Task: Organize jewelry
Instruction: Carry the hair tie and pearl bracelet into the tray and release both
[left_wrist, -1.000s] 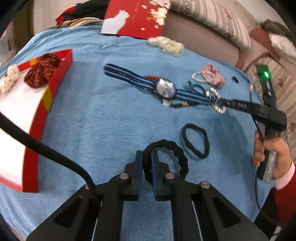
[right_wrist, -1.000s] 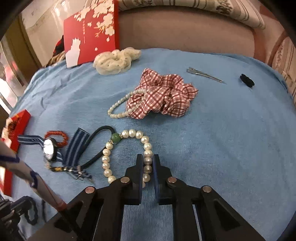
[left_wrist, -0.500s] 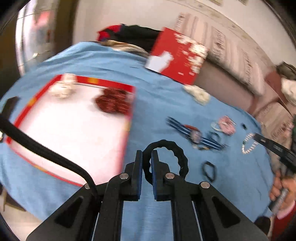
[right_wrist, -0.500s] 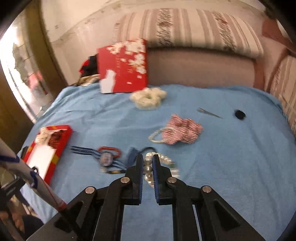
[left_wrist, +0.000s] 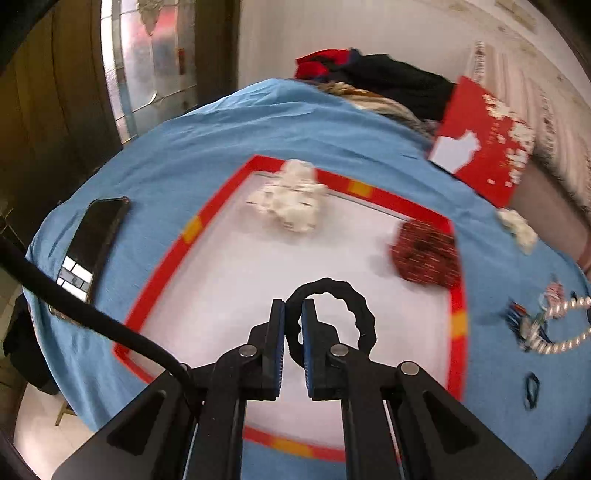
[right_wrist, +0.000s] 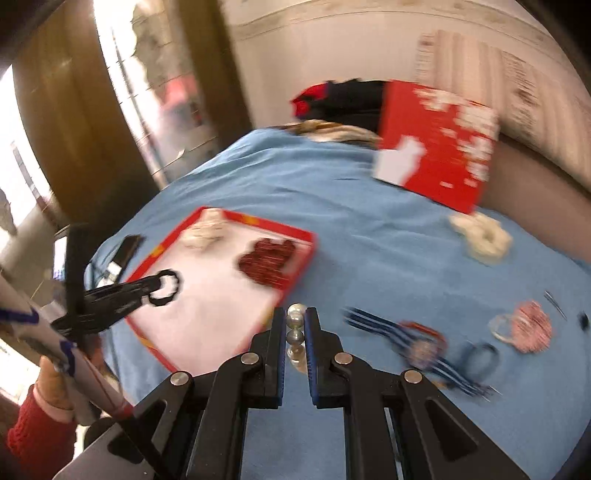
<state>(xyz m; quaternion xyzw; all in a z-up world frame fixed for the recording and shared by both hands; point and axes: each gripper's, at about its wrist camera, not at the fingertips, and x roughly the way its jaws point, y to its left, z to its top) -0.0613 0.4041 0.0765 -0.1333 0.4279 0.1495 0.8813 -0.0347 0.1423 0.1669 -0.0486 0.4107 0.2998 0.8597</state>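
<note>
Left fingers pinch wavy black hair tie | right fingers clamp pearl bracelet

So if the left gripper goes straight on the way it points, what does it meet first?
Probably the white floor of the red tray: the left gripper, shut on the black hair tie, hangs above it, tilted downward. Depth is uncertain.

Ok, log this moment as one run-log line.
left gripper: shut on black hair tie, over red tray | right gripper: shut on pearl bracelet, beside tray
</note>
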